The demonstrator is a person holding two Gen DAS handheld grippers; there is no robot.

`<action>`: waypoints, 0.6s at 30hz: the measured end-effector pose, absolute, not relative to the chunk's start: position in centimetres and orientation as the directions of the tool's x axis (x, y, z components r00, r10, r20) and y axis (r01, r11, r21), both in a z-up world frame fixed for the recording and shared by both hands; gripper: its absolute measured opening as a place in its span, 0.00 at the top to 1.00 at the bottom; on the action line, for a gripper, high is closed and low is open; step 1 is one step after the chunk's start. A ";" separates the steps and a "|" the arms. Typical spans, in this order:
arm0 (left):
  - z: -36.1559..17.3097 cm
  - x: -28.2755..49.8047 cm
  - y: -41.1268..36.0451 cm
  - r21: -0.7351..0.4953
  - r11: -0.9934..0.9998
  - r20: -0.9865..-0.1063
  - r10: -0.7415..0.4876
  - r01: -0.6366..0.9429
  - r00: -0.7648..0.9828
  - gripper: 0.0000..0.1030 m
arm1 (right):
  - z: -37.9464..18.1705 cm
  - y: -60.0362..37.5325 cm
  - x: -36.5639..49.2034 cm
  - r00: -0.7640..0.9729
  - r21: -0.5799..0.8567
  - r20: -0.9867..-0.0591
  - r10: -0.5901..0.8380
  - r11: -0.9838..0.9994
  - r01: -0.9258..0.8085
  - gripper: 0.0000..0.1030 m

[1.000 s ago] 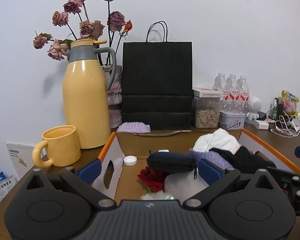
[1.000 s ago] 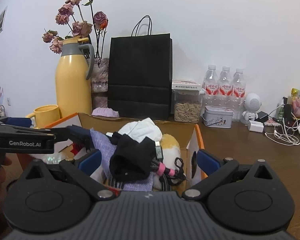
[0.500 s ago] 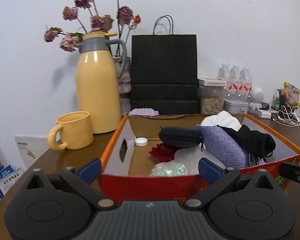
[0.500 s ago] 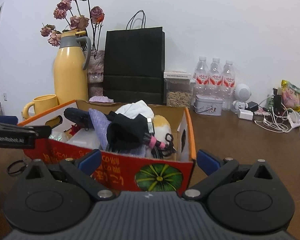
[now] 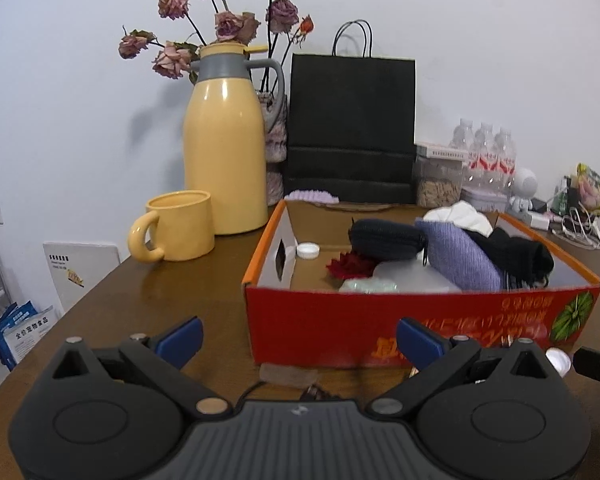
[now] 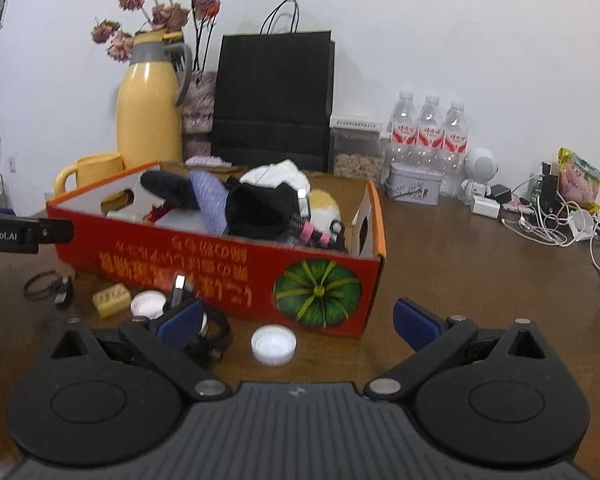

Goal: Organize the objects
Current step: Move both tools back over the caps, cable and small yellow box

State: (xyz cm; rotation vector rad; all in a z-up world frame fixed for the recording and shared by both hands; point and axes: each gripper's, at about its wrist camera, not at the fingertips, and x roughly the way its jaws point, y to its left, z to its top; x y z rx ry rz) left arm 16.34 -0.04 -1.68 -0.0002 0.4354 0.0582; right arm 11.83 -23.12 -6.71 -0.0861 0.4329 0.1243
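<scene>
A red cardboard box (image 5: pixel 380 320) (image 6: pixel 228 268) with orange rims stands on the brown table. It holds a black pouch (image 5: pixel 386 238), a purple knit item (image 5: pixel 460 260), black cloth (image 6: pixel 260 208), white cloth and a red flower (image 5: pixel 350 266). Small items lie on the table in front of it: two white caps (image 6: pixel 273 345) (image 6: pixel 148 304), a yellow block (image 6: pixel 111 299), a black band (image 6: pixel 40 284) and a black cable. My left gripper (image 5: pixel 298 342) is open and empty before the box. My right gripper (image 6: pixel 296 320) is open and empty above the nearer cap.
A yellow jug (image 5: pixel 224 160), yellow mug (image 5: pixel 176 226), dried flowers and a black paper bag (image 5: pixel 352 128) stand behind the box. Water bottles (image 6: pixel 430 136), a tin, a jar, a white robot toy and tangled cables (image 6: pixel 548 224) lie at the back right.
Both grippers have pulled back from over the box toward the near table edge. The box front and the small items before it have come into view.
</scene>
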 end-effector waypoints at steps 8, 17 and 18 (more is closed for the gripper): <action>-3.0 16.1 1.2 0.049 0.997 -0.506 0.081 -0.065 0.858 0.00 | -7.3 -23.9 11.7 0.859 -0.027 -0.500 0.111 0.989 -0.144 0.00; -4.8 18.0 2.7 0.067 0.991 -0.620 0.132 -0.116 0.773 0.00 | -8.9 -24.5 14.4 0.761 0.011 -0.643 0.086 0.995 -0.103 0.00; -5.0 18.2 2.8 0.067 0.991 -0.629 0.135 -0.119 0.766 0.00 | -9.0 -24.5 14.5 0.761 0.008 -0.643 0.084 0.995 -0.103 0.00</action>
